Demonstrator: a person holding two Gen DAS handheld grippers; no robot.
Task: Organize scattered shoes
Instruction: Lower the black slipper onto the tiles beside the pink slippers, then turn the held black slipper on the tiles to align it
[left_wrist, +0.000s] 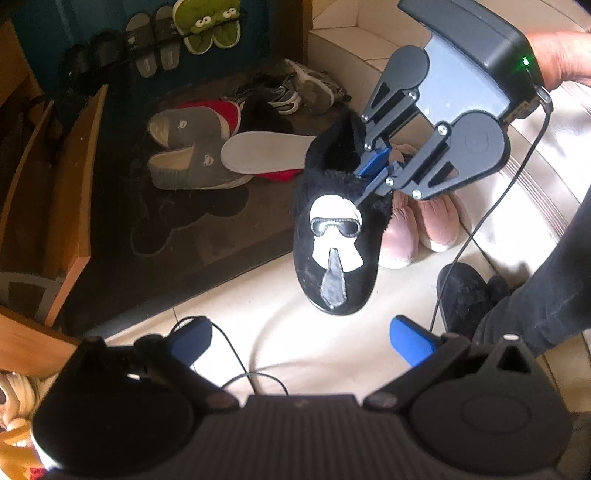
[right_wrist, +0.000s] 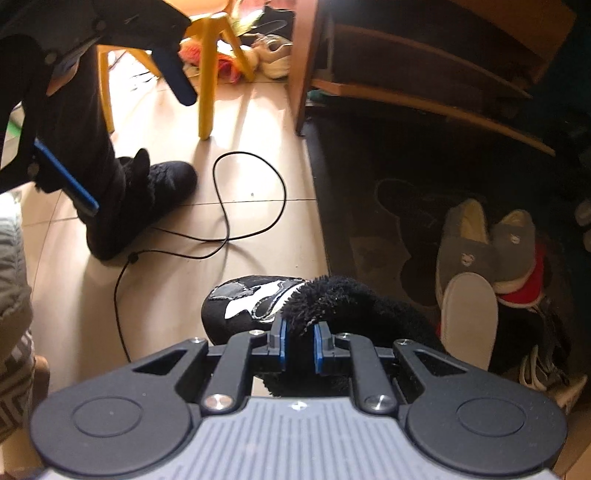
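Right gripper (right_wrist: 299, 345) — black slipper (right_wrist: 258, 306), cable (right_wrist: 251, 192) near

— that black slipper (left_wrist: 338, 236), is it fleece? 
— fuzzy pile round the opening, smooth matt toe with a glittery patch. 
— and the floor (left_wrist: 258, 306)? 
— glossy pale tile, next to a dull dark mat (left_wrist: 147, 236). 
— the right gripper (right_wrist: 299, 345)? 
— matt black plastic, shiny metal screws, blue rubbery pads. the shelf (left_wrist: 70, 192) looks like varnished wood.
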